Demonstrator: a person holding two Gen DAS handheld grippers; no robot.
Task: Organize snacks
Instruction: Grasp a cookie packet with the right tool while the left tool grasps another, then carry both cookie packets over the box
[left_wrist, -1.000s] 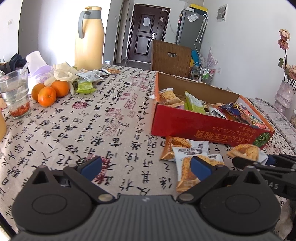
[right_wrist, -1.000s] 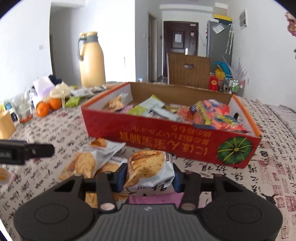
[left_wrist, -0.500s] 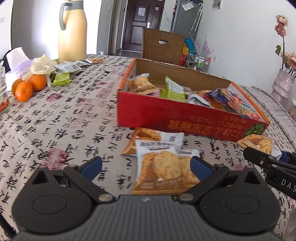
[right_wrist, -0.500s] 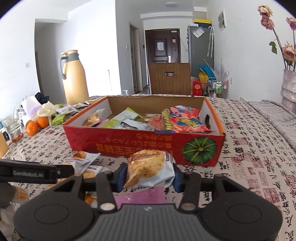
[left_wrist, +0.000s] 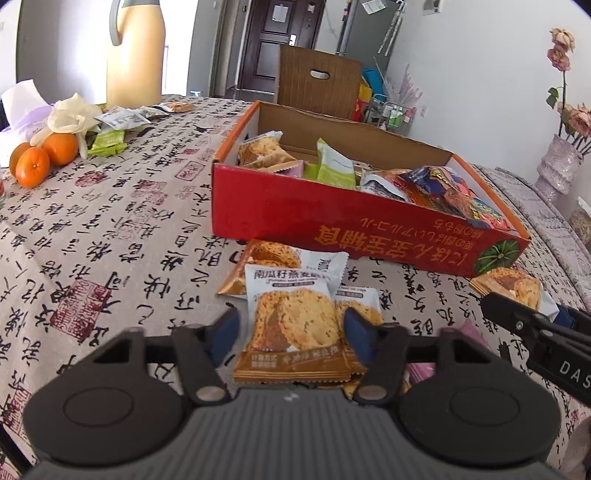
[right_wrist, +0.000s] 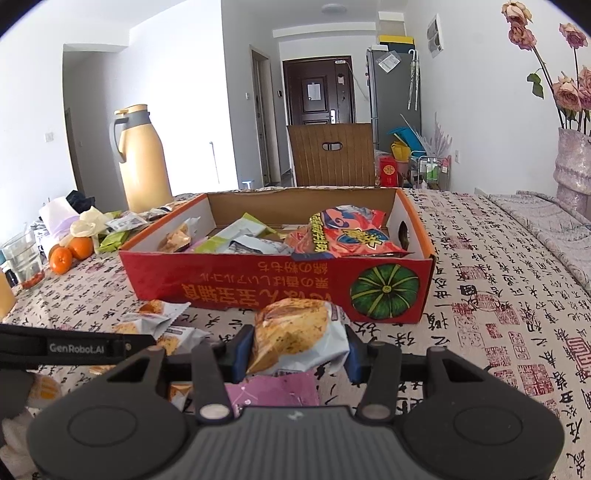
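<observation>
A red cardboard box (left_wrist: 325, 225) holds several snack packets on the patterned tablecloth; it also shows in the right wrist view (right_wrist: 258, 291). My left gripper (left_wrist: 291, 328) stands open around a white-and-brown cake packet (left_wrist: 291, 321), fingers either side and apart from it; two more cake packets (left_wrist: 280, 258) lie beneath and beyond. My right gripper (right_wrist: 295, 349) is shut on another cake packet (right_wrist: 295, 332), held above the table in front of the box. That gripper shows at the right of the left wrist view (left_wrist: 532, 325).
Oranges (left_wrist: 40, 158), a tissue pack and small packets (left_wrist: 110, 140) lie at the table's far left beside a tall yellow thermos (right_wrist: 142, 158). A glass (right_wrist: 26, 262) stands at the left edge. A vase of flowers (right_wrist: 572, 166) stands far right. A pink packet (right_wrist: 273, 391) lies under the right gripper.
My left gripper moved right and down over the cake packets and its fingers narrowed around the top one. My right gripper lifted slightly with its packet, swinging right along the box front.
</observation>
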